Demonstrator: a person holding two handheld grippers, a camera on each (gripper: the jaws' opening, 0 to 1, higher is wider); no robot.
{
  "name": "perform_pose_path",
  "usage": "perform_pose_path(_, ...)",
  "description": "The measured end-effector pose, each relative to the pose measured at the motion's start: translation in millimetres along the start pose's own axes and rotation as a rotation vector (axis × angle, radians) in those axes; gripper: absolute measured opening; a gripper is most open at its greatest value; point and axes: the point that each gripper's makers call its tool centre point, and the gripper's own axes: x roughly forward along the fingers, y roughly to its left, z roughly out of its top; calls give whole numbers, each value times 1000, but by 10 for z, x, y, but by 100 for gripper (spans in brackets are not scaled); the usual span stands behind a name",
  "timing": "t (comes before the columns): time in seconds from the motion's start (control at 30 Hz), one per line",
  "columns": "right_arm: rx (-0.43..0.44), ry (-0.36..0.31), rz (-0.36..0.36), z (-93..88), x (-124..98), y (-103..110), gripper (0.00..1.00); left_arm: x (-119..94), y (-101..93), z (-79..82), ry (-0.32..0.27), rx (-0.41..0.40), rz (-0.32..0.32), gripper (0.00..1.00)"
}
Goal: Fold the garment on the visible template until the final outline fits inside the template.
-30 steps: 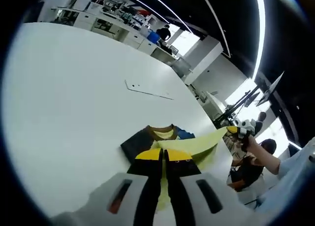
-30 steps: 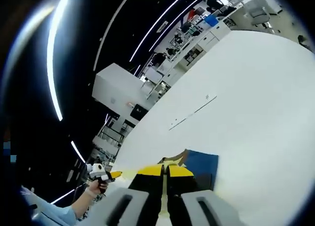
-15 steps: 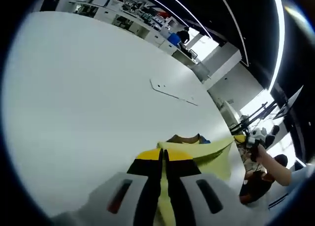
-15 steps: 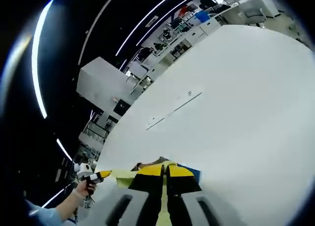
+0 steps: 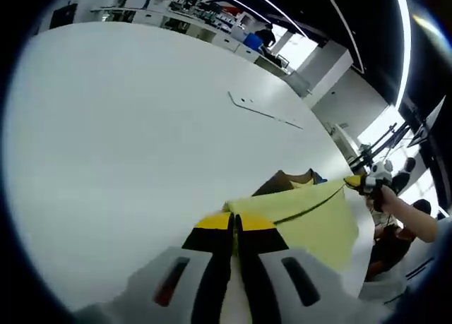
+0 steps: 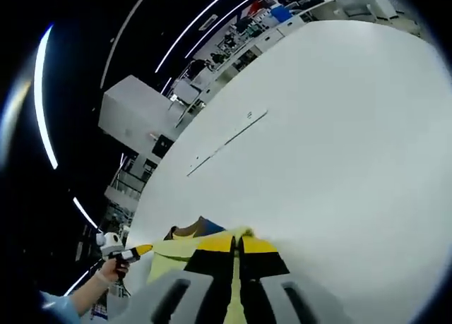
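A yellow-green garment [image 5: 311, 214] with a brown collar and dark and blue parts hangs stretched between both grippers above the white table [image 5: 127, 126]. My left gripper [image 5: 234, 222] is shut on one corner of its hem. The right gripper [image 5: 353, 182], held by a hand, comes in from the right, shut on the other corner. In the right gripper view my right gripper [image 6: 236, 239] is shut on the garment [image 6: 176, 250], and the left gripper [image 6: 138, 250] shows at far left in a hand. A thin pale strip [image 5: 265, 111], perhaps the template's edge, lies farther out on the table.
The white table [image 6: 339, 126] spreads wide beyond the garment. Shelves and desks [image 5: 205, 10] line the room's far side. A person's sleeve and arm [image 5: 417, 229] reach in from the right of the left gripper view.
Both grippers have carried the yellow-green edge forward over the garment, so it covers most of the dark and blue parts. Both grips have held.
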Motion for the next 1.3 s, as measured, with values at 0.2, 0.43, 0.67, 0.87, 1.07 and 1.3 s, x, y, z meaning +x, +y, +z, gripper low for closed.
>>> perform_pose_path(0.2, -4, 13, -12, -43, 40, -51, 0, 28, 29, -25, 17, 37, 14, 0)
perform_pose_path(0.43, -32, 36, -38, -112, 88, -124, 0, 61, 56, -41, 35, 95, 26, 0)
perform_pose_path(0.67, -60, 46, -50, -150, 85, -135, 0, 66, 72, -28, 44, 172, 37, 0)
perform_pose_path(0.87, -166, 40, -38, -145, 69, -94, 0, 50, 62, 0, 47, 239, 31, 1)
perform_pose_path(1.07, -326, 21, -37, -56, -16, 10, 18, -27, -2, 74, 28, 395, 51, 7)
perform_pose_path(1.3, -704, 64, -62, -13, -112, 54, 44, -97, -124, 122, 59, 694, 64, 21)
